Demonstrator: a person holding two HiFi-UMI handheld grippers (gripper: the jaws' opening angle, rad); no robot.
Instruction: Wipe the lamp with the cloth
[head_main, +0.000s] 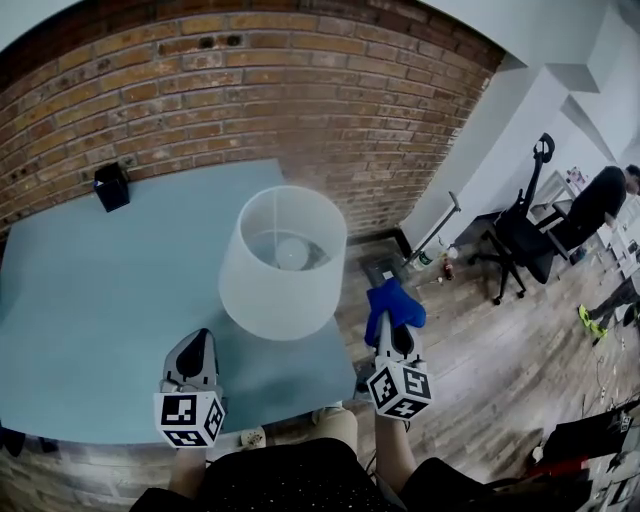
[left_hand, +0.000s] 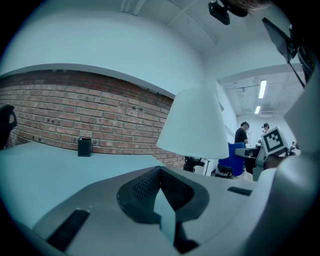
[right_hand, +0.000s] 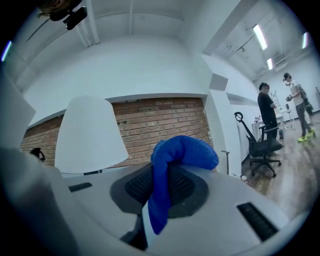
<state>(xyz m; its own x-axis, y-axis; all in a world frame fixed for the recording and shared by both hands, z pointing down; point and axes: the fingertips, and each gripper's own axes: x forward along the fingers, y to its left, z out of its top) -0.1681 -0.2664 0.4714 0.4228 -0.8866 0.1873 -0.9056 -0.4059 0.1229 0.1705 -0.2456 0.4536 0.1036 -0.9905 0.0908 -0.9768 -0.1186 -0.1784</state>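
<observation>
The pale blue tabletop (head_main: 90, 300) runs up against a red brick wall (head_main: 300, 90), and past its right edge lies a brown wood-plank floor (head_main: 500, 370) in an open office with white walls and ceiling strip lights.

There is one white drum-shaded table lamp (head_main: 283, 262), standing near the table's right edge. One small black box (head_main: 111, 186) sits at about 10 o'clock from the lamp, well apart from it and close to the wall. One black wheeled office chair (head_main: 520, 240) stands out at 3 o'clock, and two people (right_hand: 265, 105) stand far off beyond it.

There are two grippers and one cloth. The left gripper (head_main: 200, 342) hangs over the table at 7 o'clock from the lamp, its jaws drawn together at the tips with nothing between them. The right gripper (head_main: 396, 338) is at 4 o'clock, just off the table's edge and clear of the shade, its jaws pinched on the bright blue terry cloth (head_main: 395, 303), which bunches over the tips and hangs down between them.

The shade is open at the top, and one round white bulb (head_main: 292, 252) shows inside. Whether the black box holds anything cannot be made out.
</observation>
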